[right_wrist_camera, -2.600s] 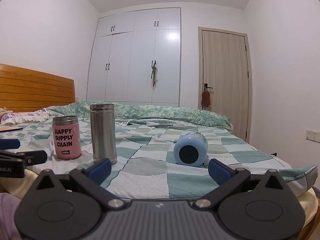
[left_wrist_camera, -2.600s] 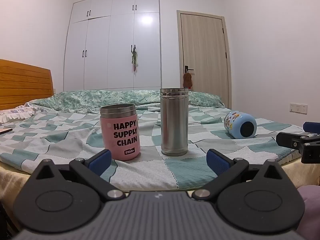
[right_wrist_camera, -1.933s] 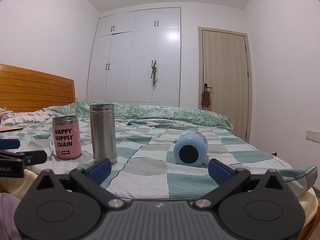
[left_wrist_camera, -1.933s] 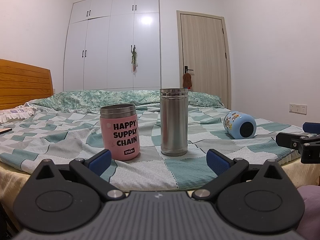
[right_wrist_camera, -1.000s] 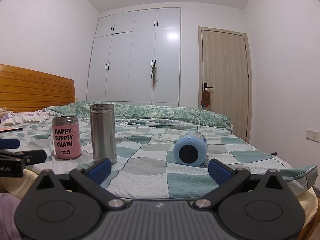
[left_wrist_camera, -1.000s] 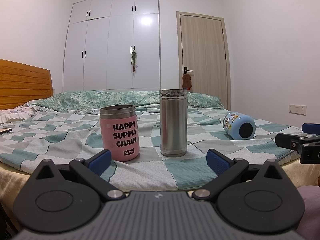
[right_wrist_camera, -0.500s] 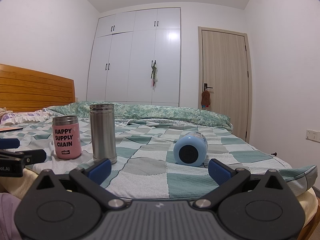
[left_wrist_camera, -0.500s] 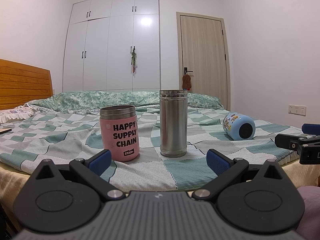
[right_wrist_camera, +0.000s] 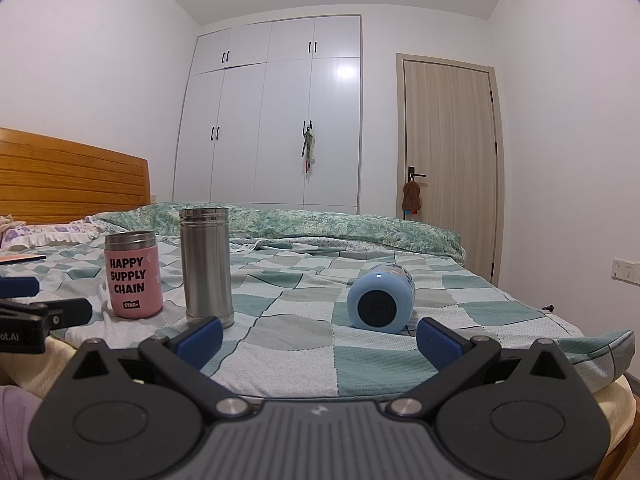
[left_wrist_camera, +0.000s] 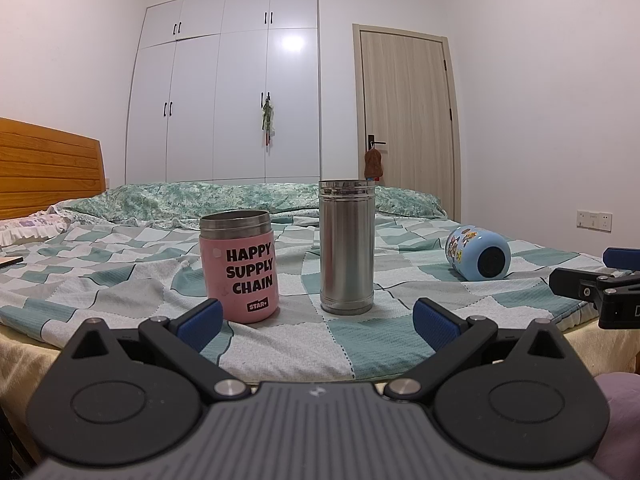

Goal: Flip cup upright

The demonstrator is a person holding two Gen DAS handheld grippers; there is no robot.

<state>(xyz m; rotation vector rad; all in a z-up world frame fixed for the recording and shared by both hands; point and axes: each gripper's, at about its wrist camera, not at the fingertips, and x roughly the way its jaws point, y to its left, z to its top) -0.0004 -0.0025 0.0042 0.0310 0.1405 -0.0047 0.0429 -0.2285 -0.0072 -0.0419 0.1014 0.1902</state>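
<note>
— Blue-padded right tongs [right_wrist_camera: 318, 338] gape wide and empty at the bed [right_wrist_camera: 380, 364] edge, squared up on the target. Left tongs [left_wrist_camera: 316, 318] the same, facing the two upright ones.

— And the target?

— Blue cup [right_wrist_camera: 380, 302] on its side, mid-quilt, dark base towards us. Pink cup [right_wrist_camera: 133, 274] and steel flask [right_wrist_camera: 207, 266] already stand, well apart to its left, so only this one needs righting.
</note>
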